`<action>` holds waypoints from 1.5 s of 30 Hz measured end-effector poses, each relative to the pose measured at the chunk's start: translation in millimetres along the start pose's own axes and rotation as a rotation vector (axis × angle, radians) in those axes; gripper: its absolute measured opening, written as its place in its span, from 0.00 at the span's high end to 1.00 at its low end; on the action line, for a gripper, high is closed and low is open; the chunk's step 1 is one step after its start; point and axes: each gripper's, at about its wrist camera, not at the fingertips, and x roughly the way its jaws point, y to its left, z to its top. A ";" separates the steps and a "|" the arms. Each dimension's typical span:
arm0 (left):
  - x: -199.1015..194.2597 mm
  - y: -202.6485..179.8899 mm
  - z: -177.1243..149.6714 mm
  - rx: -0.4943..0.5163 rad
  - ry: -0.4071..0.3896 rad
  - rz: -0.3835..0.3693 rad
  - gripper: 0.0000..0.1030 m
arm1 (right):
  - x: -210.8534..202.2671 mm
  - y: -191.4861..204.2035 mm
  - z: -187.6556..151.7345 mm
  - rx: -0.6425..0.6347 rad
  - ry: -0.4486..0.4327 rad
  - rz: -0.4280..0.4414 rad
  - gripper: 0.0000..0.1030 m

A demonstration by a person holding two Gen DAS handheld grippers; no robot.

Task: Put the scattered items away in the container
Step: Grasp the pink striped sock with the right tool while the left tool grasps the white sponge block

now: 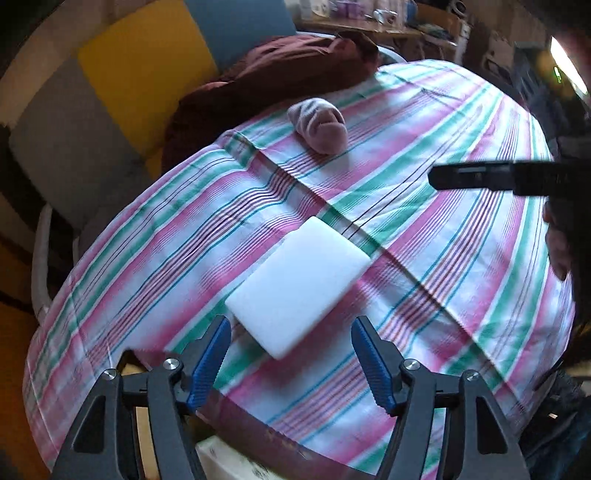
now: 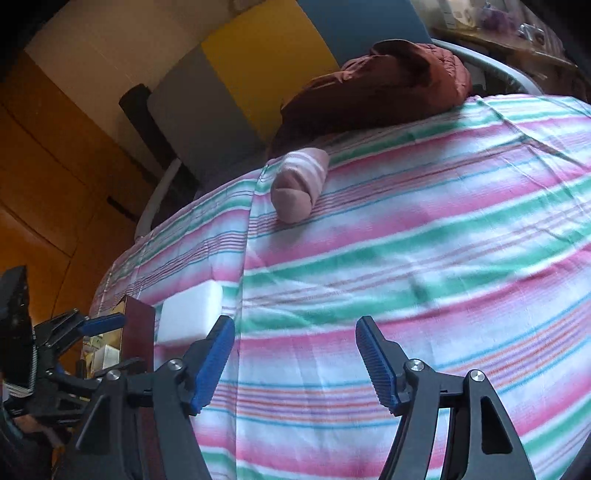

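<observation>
A striped pink, green and white bedsheet point(image 1: 424, 236) is lying spread out under and ahead of the fingers. Way past the fingertips, a dark red jacket point(image 1: 273, 70) is sitting bunched at the far edge, with yellow, grey and blue wall panels point(image 2: 255, 59) showing behind it.

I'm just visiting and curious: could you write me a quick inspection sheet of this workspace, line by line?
Surface: striped cloth, creased, covering a rounded surface.
Job's things: white foam block lying flat; rolled pink sock farther back; container, only its dark red wall showing, at the cloth's edge.
Clutter: maroon jacket bunched at the far edge.
Grippers: left gripper open, empty, above the block; right gripper open, empty.
Cables: nothing seen.
Surroundings: yellow and grey panels; crowded shelf behind.
</observation>
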 end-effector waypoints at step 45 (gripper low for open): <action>42.6 9.8 17.3 0.130 0.105 -0.193 0.33 | 98.9 13.9 103.2 -0.158 0.025 -0.145 0.66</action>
